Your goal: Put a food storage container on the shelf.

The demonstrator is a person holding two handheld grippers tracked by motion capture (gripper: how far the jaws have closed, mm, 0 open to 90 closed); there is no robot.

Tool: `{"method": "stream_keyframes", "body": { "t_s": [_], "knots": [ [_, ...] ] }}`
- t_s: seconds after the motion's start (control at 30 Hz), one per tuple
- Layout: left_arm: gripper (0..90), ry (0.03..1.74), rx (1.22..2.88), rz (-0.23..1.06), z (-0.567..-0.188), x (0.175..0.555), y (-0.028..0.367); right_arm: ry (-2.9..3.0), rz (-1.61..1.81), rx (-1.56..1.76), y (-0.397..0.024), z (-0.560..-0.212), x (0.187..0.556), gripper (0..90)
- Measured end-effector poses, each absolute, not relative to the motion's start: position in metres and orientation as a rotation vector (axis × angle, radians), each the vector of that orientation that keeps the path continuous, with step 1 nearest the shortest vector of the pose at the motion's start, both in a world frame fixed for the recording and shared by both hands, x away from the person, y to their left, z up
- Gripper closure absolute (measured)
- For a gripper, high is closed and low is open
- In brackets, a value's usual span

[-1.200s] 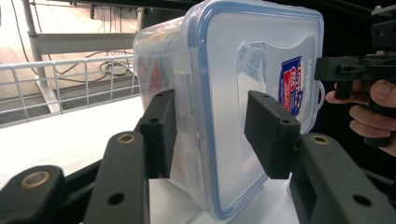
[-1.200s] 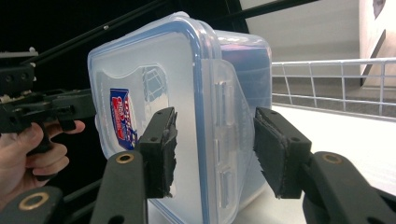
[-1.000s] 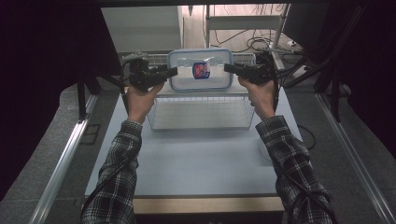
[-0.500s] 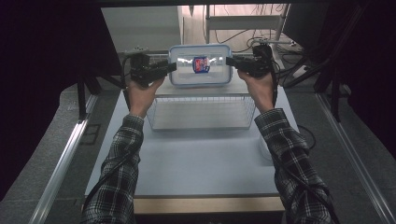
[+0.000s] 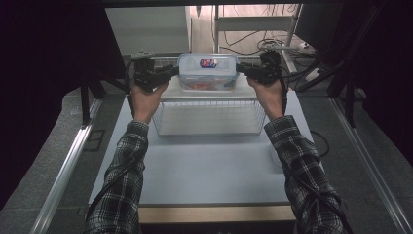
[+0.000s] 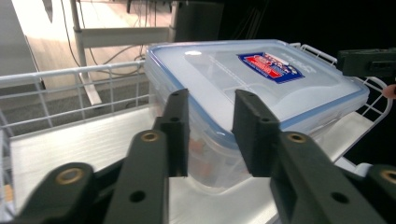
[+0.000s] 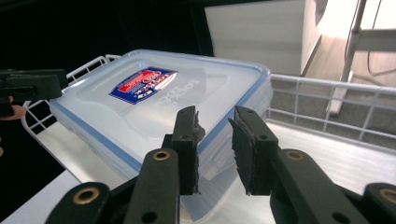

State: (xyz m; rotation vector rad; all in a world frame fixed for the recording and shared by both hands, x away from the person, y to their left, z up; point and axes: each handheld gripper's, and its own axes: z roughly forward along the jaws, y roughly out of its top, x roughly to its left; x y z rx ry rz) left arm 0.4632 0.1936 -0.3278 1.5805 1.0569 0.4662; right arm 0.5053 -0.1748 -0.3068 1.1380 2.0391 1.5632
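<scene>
A clear plastic container [image 5: 208, 73] with a blue-edged lid and a red and blue label is held between my two grippers at the far end of the table. Something orange shows through its wall. My left gripper [image 5: 174, 72] is shut on its left end and my right gripper [image 5: 240, 71] on its right end. In the left gripper view my gripper [image 6: 210, 135] clamps the container [image 6: 261, 84] at the lid's rim. The right gripper view shows my gripper [image 7: 212, 144] on a side latch of the container [image 7: 154, 98]. The container hangs just over a white-floored wire tray [image 5: 170, 90].
A wire basket [image 5: 209, 117] stands on the grey table [image 5: 204, 165] in front of the tray. The tray's wire rim [image 6: 70, 79] runs close behind and beside the container. Beyond the table are a metal rack leg and cables [image 5: 272, 44]. Dark curtains flank both sides.
The container has tipped from lid-toward-camera to level, so its side wall now shows. Both hands stayed far out on either side of it.
</scene>
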Motion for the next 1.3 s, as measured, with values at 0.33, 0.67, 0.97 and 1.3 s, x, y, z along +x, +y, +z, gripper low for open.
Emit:
{"method": "stream_keyframes", "body": {
  "t_s": [0.33, 0.67, 0.97, 1.3],
  "knots": [
    [82.2, 1.195, 1.625, 0.494, -0.344, 0.473, 0.188, 2.016, 1.453, 1.189, -0.176, -0.323, 0.5, 89.0],
    [82.5, 1.135, 1.662, 0.472, -0.347, 0.463, 0.179, 2.054, 1.396, 1.223, -0.179, -0.335, 0.506, 89.0],
    [80.6, 1.152, 1.673, 0.452, -0.353, 0.469, 0.179, 2.084, 1.423, 1.204, -0.178, -0.335, 0.502, 89.1],
    [75.1, 1.115, 1.658, 0.456, -0.351, 0.455, 0.187, 2.072, 1.446, 1.171, -0.185, -0.332, 0.495, 80.6]
  ]
}}
